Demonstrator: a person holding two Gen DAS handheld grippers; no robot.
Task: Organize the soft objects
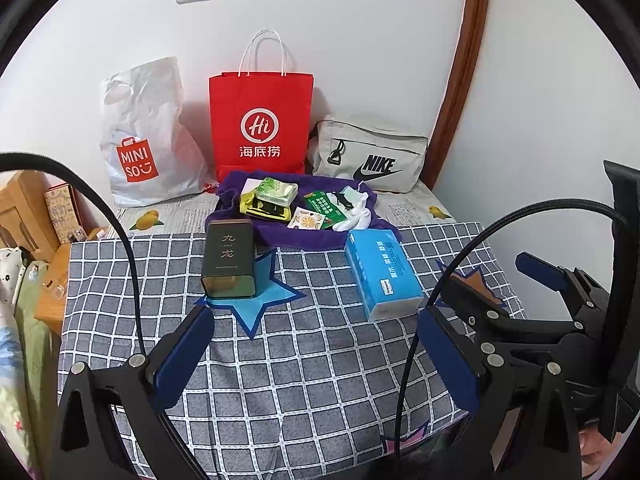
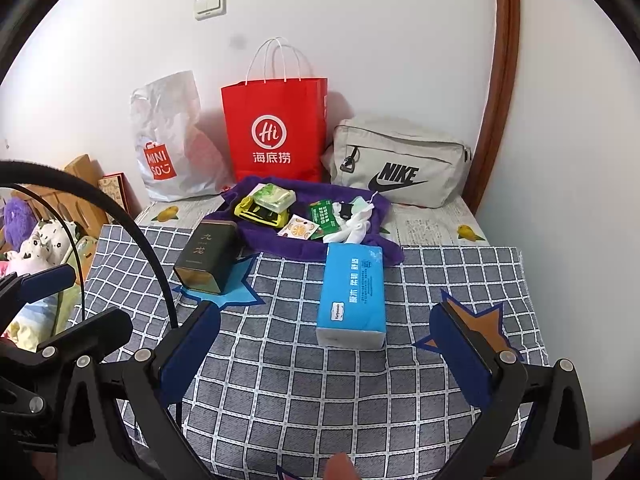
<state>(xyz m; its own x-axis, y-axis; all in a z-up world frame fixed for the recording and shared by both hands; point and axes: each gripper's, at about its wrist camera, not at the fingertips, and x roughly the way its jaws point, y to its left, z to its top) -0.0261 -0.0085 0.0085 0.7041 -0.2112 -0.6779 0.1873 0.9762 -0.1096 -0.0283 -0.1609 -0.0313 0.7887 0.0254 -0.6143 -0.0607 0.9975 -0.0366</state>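
Blue tissue pack (image 2: pixel 352 294) lies flat on the checked cloth (image 2: pixel 320 392) over the tabletop; I read its long axis as running from the rig toward the wall, near white end facing me, far end just at the edge of the purple towel (image 2: pixel 304 248); in the left wrist view it sits skewed, near end swung right. On the towel sit the small soft items: green-white tissue packet (image 1: pixel 276 192), yellow-black pouch (image 1: pixel 264 210), green sachet (image 1: pixel 324 204), lemon-print sachet (image 1: pixel 306 220), white socks (image 1: pixel 356 218), all piled loosely, touching one another. Dark tea tin (image 1: pixel 230 258) stands upright on a blue star patch, left of the tissue pack, well apart from it. Behind, against the wall: white Miniso bag (image 1: pixel 140 148), red Haidilao paper bag (image 1: pixel 262 120), grey Nike pouch (image 1: pixel 368 156). My left gripper (image 1: pixel 316 356) and right gripper (image 2: pixel 328 360) both hover low at the near edge, fingers spread wide, nothing between them. Step in hand, my judgement: both poised short of a pick, nothing gripped; the scene fits either a sort about to run or a pause mid-sort, can't settle which. A grab on the tissue pack would call for closing across its short width, gently, since it squashes.
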